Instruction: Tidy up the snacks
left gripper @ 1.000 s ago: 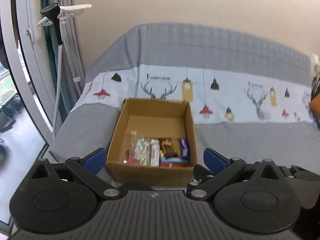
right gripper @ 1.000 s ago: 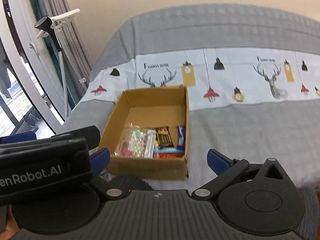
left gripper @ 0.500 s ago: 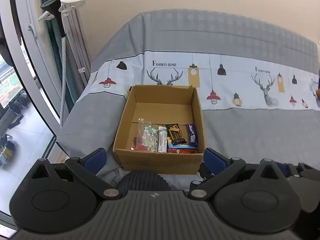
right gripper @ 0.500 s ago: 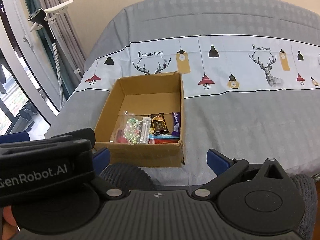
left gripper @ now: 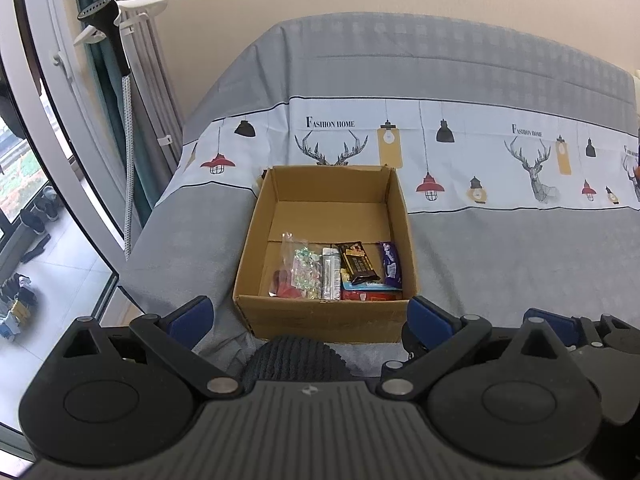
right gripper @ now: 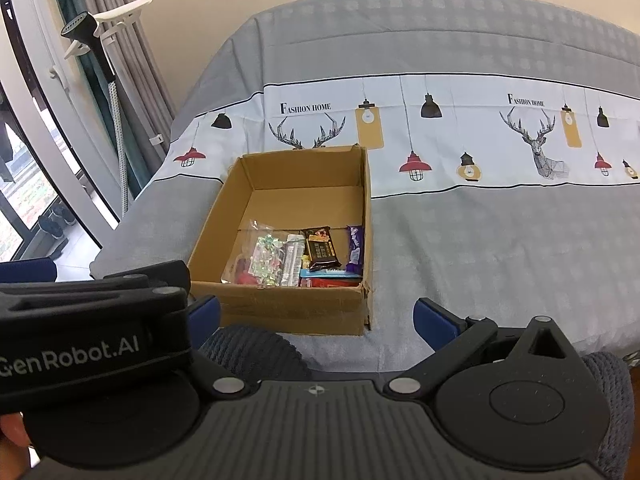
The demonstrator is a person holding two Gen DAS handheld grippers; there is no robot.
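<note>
Both grippers are hanging spread wide with nothing between their fingers. The left gripper (left gripper: 308, 314) is sitting just short of the box (left gripper: 326, 320), its blue fingertips flanking the box's near wall. The right gripper (right gripper: 316, 314) is hovering a little to the right of it, so the box (right gripper: 288, 308) is lying ahead and slightly left, with the left gripper's body crossing the lower left of the right view.

The box is standing open-topped on the bed (left gripper: 520, 256), close to the bed's near edge and not far from its left edge, where the cover is dropping toward the floor. To the right of the box, bare grey cover is stretching wide.

The snacks are lying in a row against the box's near wall; the far half of the box floor is showing bare cardboard. From left: a clear bag (left gripper: 302, 268), a silver bar (left gripper: 331, 274), a dark bar (left gripper: 358, 266) and a purple bar (left gripper: 391, 264), all with long axes pointing away from the grippers. Under the dark bar, a blue packet (left gripper: 370, 285) and a red packet (left gripper: 370, 296) are lying crosswise.
</note>
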